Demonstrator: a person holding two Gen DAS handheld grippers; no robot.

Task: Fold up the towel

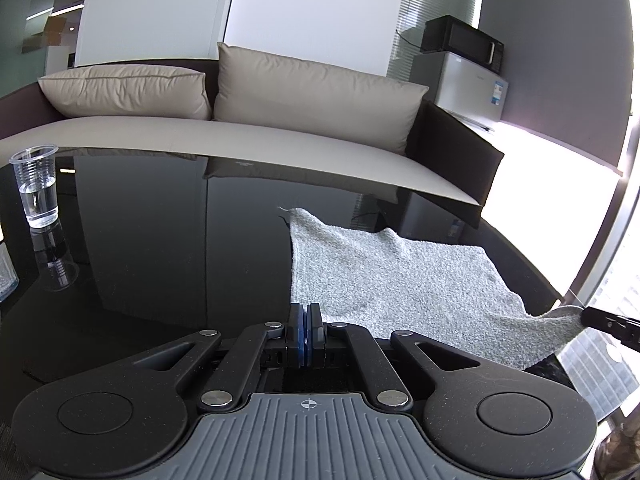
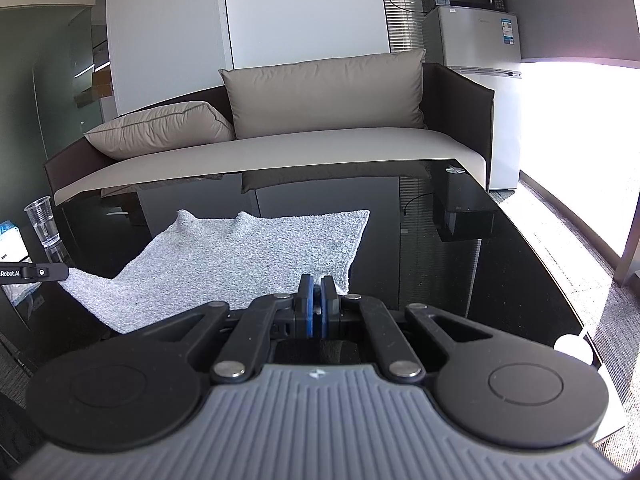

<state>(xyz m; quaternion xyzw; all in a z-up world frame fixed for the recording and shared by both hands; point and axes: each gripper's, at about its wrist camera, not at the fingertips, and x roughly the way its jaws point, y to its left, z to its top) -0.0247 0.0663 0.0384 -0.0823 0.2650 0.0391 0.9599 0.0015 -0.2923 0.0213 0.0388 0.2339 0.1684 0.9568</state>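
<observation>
A light grey terry towel (image 1: 400,276) (image 2: 240,256) lies partly on the black glass table (image 1: 160,240) (image 2: 500,280), its far edge resting flat. The near edge is raised and sags between the two grippers. My left gripper (image 1: 306,310) is shut on the towel's near left corner; in the right wrist view its tip (image 2: 66,272) pinches that corner at the far left. My right gripper (image 2: 318,282) is shut on the near right corner, and its tip (image 1: 584,316) shows at the right edge of the left wrist view, holding the cloth up.
A clear plastic cup of water (image 1: 36,188) (image 2: 44,220) stands on the table's left side, next to a blue and white packet (image 2: 10,240). A dark box (image 2: 460,200) sits at the far right corner. Behind the table is a sofa (image 2: 320,144) with cushions.
</observation>
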